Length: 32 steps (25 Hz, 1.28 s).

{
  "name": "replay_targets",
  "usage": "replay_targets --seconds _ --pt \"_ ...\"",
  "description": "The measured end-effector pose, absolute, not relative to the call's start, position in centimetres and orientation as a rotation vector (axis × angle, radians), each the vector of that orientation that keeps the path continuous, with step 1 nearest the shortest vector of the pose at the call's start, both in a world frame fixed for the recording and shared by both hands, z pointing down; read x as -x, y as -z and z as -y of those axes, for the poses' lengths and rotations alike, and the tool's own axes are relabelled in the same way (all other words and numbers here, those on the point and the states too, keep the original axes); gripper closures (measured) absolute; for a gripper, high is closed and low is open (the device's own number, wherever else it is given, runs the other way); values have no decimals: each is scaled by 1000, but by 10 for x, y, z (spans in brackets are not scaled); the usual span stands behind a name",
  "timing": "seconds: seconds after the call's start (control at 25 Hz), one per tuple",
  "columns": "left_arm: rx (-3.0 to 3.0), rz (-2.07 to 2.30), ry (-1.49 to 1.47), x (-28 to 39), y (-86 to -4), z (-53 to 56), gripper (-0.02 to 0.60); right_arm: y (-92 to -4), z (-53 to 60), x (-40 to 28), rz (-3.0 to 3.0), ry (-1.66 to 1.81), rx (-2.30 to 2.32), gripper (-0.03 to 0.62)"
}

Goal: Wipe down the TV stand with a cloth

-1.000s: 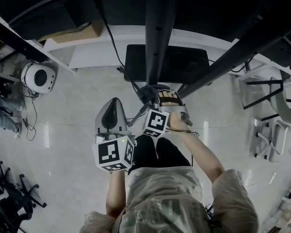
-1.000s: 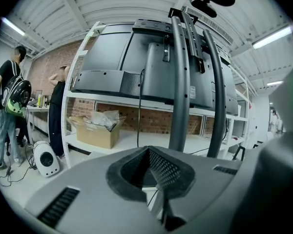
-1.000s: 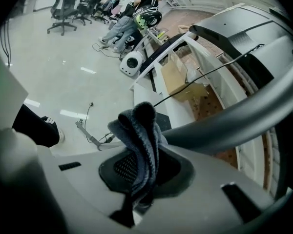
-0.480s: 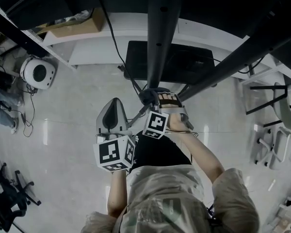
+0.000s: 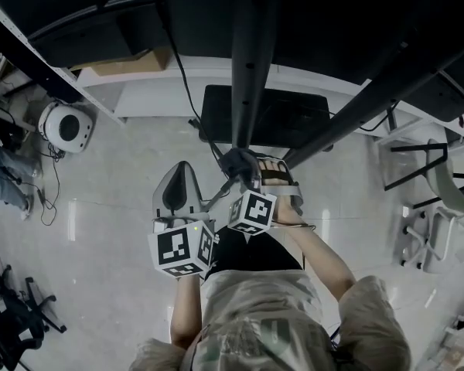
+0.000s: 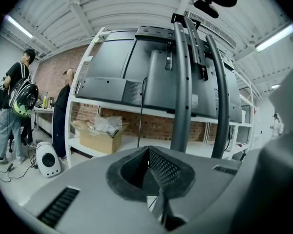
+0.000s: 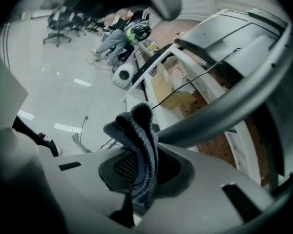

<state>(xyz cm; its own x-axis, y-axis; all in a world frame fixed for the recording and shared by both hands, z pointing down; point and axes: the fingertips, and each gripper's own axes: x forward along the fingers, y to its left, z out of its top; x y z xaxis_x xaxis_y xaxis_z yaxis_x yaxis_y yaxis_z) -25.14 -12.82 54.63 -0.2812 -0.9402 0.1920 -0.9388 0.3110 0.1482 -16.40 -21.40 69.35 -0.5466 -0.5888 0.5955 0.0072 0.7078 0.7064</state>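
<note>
Right gripper view: ribbed, bunched cloth (image 7: 141, 150)

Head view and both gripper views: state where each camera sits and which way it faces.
Head view: on the person's head, facing steeply down; shows torso, forearms, left tongs and right tongs.
Left gripper view: on the left tongs, along shut jaws, up at the TV stand.
Right gripper view: on the right tongs, along jaws clamping the cloth.
Shared: all show the stand's poles.
</note>
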Motion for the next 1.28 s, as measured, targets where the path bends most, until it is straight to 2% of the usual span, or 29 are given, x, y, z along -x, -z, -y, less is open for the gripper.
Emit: replay_targets --seconds 0.28,0.44,0.68,0.92,1.28 --pt "-1947 2387 105 224 -378 142 566 -430 223 140 2509 457 -844 538" --pt "-2096 2377 122 196 -322 143 566 -341 217 90 2723 217 -1141 537" --pt "-2231 2343 184 167 -297 140 566 -324 208 15 2882 -142 -1404 537" --pt "-2278 2327 199 153 -287 135 566 -323 195 -13 2830 -78 -1500 537" --pt "-2276 2312 187 148 -291 133 566 -322 186 -17 2821 -64 -1487 537"
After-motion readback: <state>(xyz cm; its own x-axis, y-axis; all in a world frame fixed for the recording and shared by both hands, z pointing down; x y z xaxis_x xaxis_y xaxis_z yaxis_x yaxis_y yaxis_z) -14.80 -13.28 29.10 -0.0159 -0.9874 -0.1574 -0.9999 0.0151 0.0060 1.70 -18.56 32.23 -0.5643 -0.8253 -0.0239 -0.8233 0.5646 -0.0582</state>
